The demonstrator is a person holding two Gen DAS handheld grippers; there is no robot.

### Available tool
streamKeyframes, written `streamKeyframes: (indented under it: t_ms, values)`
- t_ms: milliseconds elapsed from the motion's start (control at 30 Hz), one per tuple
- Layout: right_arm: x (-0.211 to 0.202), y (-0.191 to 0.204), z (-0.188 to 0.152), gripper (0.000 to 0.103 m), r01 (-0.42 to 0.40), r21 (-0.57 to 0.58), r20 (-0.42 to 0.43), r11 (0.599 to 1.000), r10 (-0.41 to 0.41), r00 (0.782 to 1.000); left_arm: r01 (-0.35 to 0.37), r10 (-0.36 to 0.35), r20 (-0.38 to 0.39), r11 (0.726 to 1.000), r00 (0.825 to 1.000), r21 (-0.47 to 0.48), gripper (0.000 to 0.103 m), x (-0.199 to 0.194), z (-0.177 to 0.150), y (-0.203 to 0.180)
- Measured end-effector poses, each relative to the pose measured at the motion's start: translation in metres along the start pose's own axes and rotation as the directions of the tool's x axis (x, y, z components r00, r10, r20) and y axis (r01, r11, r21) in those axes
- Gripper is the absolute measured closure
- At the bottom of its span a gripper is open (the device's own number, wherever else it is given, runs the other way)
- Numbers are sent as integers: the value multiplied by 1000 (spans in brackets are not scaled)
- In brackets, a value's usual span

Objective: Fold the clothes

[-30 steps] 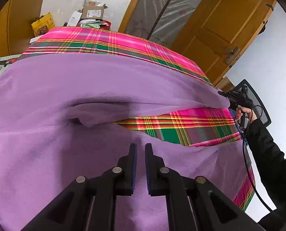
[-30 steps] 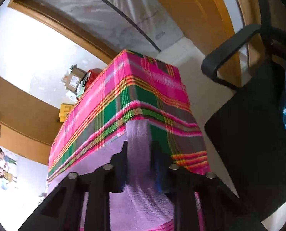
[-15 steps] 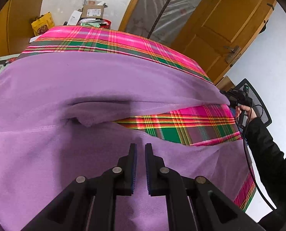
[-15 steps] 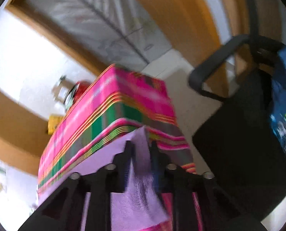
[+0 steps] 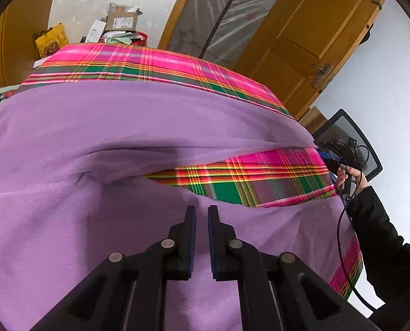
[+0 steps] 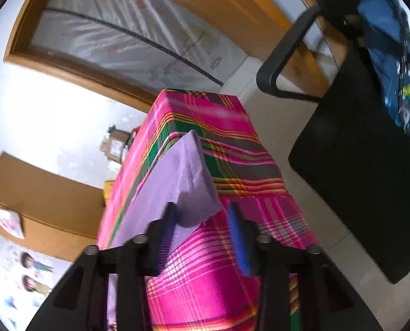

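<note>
The right gripper [image 6: 202,220] is closing its jaws around the corner of the purple garment [image 5: 122,127]; in the right wrist view the cloth corner [image 6: 196,190] is lying between the two fingers, with a gap showing at the blue pad [image 6: 236,237], so the pads are not yet pressing on it. The left gripper [image 5: 202,237] is hovering over the near part of the garment with its jaws nearly together and a narrow slit between them; no cloth is showing in that slit. The garment is lying spread across the surface, which is covered by a pink and green plaid cloth [image 5: 260,182]. A far band of the garment is running out to the surface's right edge, where the person's hand [image 5: 348,176] is working the right gripper, and a wedge of plaid is showing between this band and the near part. Judged from this layout, the folding is standing at an early stage: the garment is still wide, and no compact stack is visible. Remaining work appears to include securing the corner, carrying it across, and making the further folds.
</note>
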State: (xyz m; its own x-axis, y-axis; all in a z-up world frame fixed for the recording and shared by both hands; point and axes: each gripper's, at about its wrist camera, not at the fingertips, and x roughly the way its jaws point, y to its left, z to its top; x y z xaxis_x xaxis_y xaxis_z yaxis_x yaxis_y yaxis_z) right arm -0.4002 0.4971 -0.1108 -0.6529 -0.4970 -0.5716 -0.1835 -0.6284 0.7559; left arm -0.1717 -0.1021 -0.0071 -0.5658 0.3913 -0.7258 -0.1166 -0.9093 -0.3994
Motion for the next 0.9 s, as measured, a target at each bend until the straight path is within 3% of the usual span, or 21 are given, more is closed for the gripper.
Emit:
streamKeyframes:
  t_ms: [67,167,333,467,600,667,767,900]
  values:
    - [-3,7,-1,93,28,-33,20,999,-28,999,-11,11,9,1000,1000,-2,96,-5,0,2]
    - [-12,14,0,96,67,-70,52,995,-63,997,-33,33,19,999,999,-3,96,-10,2,6]
    - [-9,15,4,92,173,-88,22,981,-171,985,-97,96,54,995,994,22,96,-14,18,14]
    - [-29,37,-2,92,256,-173,129,951,-236,963,-146,142,81,988,986,41,96,-16,34,24]
    - [-43,78,-22,90,207,-295,158,933,-166,974,-191,185,82,979,979,71,96,-5,51,31]
    - [-40,111,-42,87,158,-396,126,904,-117,985,-192,186,73,978,980,82,96,4,60,32]
    - [-16,159,-82,75,69,-540,17,839,-71,997,-183,180,43,977,983,105,96,22,67,30]
    - [24,213,-147,75,-46,-675,-152,737,-78,985,-175,178,-10,976,984,127,96,39,62,26]
